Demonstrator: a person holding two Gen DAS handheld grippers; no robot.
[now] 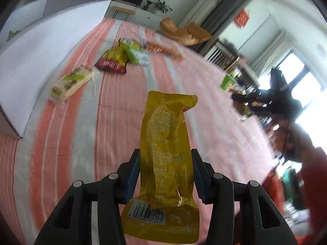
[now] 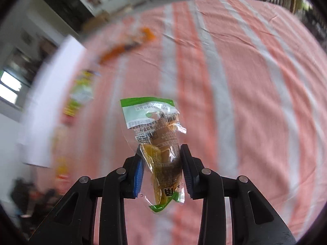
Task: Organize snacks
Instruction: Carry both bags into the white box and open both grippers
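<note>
Snack pouches filled both grippers above a pink-and-white striped cloth [image 1: 114, 122]. The left gripper [image 1: 165, 175] was clamped on a long yellow pouch [image 1: 165, 153], its blue pads pressing the pouch's two side edges, the barcode end hanging nearest the camera and the curled far end pointing away, clear of the cloth. The right gripper [image 2: 161, 171] was closed on a clear packet with green trim [image 2: 159, 143], brown and yellow pieces showing through the film, its white label end sticking out beyond the fingertips. Farther across the cloth in the left wrist view lay a cream wrapped bar [image 1: 71, 83] just beside a white box [image 1: 40, 47] at the cloth's left edge, then a red-and-gold packet [image 1: 114, 61], a green-and-white packet [image 1: 137, 55] touching it, and blurred orange wrappers [image 1: 165, 51] beyond. The right wrist view showed the same cloth, with the loose snacks smeared by blur along its left side.
</note>
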